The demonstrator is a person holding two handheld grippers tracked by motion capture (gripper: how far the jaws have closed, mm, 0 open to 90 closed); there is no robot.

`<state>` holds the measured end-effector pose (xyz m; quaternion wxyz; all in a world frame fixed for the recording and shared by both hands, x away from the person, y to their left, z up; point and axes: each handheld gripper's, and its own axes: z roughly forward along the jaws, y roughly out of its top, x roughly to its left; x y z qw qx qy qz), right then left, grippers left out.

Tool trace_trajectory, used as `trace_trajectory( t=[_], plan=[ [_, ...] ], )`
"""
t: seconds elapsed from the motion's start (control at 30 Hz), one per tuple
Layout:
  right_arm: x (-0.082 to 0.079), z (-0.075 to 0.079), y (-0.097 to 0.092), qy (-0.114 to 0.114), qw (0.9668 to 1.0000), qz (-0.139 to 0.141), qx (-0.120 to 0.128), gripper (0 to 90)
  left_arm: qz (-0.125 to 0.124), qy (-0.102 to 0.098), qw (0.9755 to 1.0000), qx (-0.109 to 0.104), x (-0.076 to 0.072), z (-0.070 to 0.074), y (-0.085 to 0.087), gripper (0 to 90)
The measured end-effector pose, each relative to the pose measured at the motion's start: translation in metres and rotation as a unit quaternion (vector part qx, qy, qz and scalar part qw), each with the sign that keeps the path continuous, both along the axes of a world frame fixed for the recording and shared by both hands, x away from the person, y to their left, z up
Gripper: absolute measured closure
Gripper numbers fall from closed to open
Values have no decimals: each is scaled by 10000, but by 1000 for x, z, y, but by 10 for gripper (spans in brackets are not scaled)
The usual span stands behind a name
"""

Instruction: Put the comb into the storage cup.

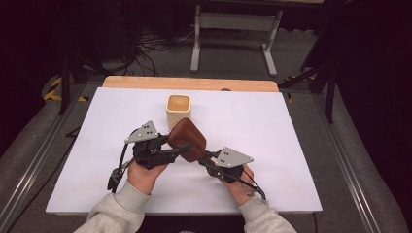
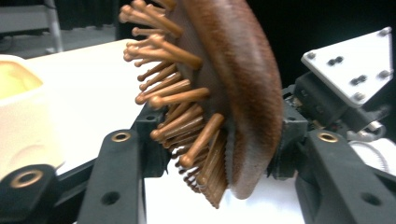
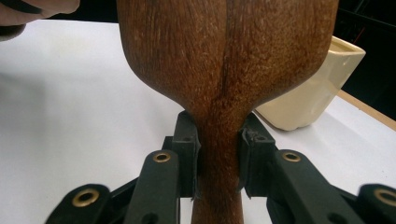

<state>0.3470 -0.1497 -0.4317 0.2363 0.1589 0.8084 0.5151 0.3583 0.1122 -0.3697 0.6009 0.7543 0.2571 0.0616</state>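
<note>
Plainly unlabelled, both tongs clamp the hairbrush (image 1: 187,138) (wooden).

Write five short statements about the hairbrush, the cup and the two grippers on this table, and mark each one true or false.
1. The right gripper clamps the handle of the wooden hairbrush. True.
2. The left gripper hangs open, away from the brush. False: its jaws are closed on the brush head, one on the bristle side and one on the smooth back.
3. The cream cup lies tipped on its side. False: it stands upright on the white table, its mouth facing up.
4. The brush head sits inside the cup. False: the brush is held in front of the cup, outside it.
5. The brush has wooden bristles with rounded tips. True.
</note>
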Motion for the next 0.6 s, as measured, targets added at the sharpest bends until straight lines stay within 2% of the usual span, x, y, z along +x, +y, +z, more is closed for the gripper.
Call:
trace_trajectory(
  t=[0.33,0.43,0.47,0.5,0.53,0.6],
  plan=[
    [0,2,-2,12,9997,185,176,712,-172,62,9997,-149,-2,7,1,575],
    [0,5,-4,-29,9992,285,267,669,-144,-55,9998,-93,-2,13,2,583],
    [0,8,-7,-86,9989,264,377,580,-118,-84,9998,-103,-1,17,4,583],
    [0,8,-7,-86,9989,264,377,580,-118,-84,9998,-103,-1,17,4,583],
    [0,10,-11,-59,9984,230,507,500,-84,-110,9998,-134,0,22,7,584],
    [0,11,-12,-40,9982,216,558,482,-67,-137,9998,-116,0,25,8,584]
  ],
)
